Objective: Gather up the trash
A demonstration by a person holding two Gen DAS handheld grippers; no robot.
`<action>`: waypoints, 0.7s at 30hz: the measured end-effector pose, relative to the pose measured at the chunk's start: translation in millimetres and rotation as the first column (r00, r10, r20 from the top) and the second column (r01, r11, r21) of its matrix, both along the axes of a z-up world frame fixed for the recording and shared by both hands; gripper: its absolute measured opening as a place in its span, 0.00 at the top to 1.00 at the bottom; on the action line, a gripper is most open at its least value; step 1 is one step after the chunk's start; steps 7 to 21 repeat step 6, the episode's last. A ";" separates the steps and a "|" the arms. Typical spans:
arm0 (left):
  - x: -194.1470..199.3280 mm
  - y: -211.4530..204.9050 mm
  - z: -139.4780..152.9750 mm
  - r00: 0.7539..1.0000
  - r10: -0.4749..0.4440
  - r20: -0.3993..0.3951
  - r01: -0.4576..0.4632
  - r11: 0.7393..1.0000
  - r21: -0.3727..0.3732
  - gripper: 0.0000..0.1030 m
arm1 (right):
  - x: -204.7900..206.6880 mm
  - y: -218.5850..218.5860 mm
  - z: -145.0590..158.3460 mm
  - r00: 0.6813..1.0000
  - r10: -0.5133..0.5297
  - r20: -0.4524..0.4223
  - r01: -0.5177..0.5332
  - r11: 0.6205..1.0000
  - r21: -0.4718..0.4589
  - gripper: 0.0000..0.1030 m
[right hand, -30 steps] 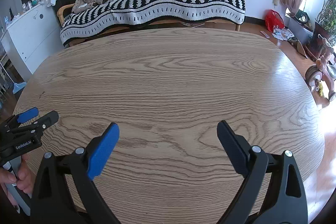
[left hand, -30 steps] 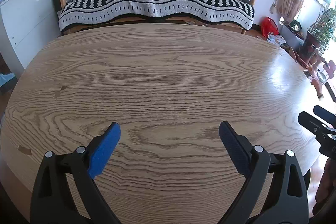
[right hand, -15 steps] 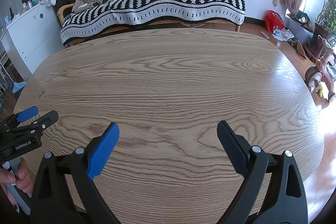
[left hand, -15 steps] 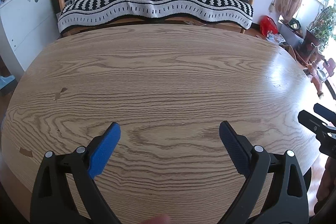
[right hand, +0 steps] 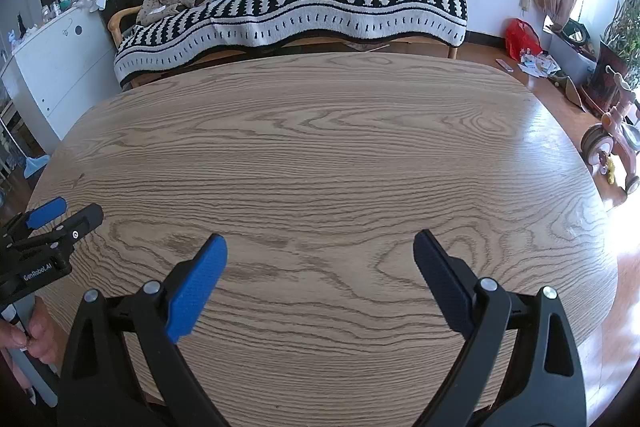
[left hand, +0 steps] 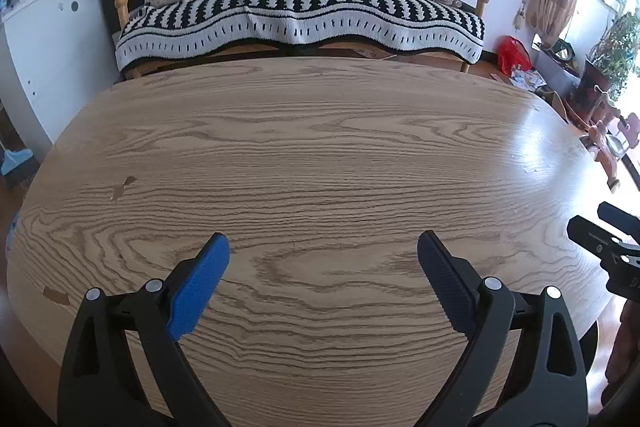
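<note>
Hovering wide open and empty, the left gripper [left hand: 323,275] and right gripper [right hand: 320,273] face a wooden table [left hand: 320,155] showing no trash, suggesting collection is finished or not begun.

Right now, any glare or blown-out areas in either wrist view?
Left wrist view: window glare on the table at its right end, window at top right overexposed. Right wrist view: brighter glare at the table's right end, floor at the far right washed out. Both views: strong fisheye bending and dark corners; otherwise sharp.
</note>
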State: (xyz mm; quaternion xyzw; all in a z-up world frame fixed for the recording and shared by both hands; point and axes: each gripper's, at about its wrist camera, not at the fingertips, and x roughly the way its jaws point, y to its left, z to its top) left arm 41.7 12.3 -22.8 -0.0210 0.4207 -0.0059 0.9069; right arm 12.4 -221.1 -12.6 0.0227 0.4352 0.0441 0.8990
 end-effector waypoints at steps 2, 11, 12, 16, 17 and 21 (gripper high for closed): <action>1.9 2.8 -0.8 1.000 0.001 -0.007 -0.001 1.000 -0.011 0.11 | 0.9 -0.7 -1.2 1.000 -0.003 -0.002 0.003 1.000 0.001 0.12; 5.2 7.0 -4.5 1.000 0.005 -0.016 -0.005 1.000 -0.005 0.11 | 1.9 -1.9 -3.6 1.000 -0.006 -0.005 0.006 1.000 -0.005 0.12; 5.2 7.0 -4.5 1.000 0.005 -0.016 -0.005 1.000 -0.005 0.11 | 1.9 -1.9 -3.6 1.000 -0.006 -0.005 0.006 1.000 -0.005 0.12; 5.2 7.0 -4.5 1.000 0.005 -0.016 -0.005 1.000 -0.005 0.11 | 1.9 -1.9 -3.6 1.000 -0.006 -0.005 0.006 1.000 -0.005 0.12; 5.2 7.0 -4.5 1.000 0.005 -0.016 -0.005 1.000 -0.005 0.11 | 1.9 -1.9 -3.6 1.000 -0.006 -0.005 0.006 1.000 -0.005 0.12; 5.2 7.0 -4.5 1.000 0.005 -0.016 -0.005 1.000 -0.005 0.11 | 1.9 -1.9 -3.6 1.000 -0.006 -0.005 0.006 1.000 -0.005 0.12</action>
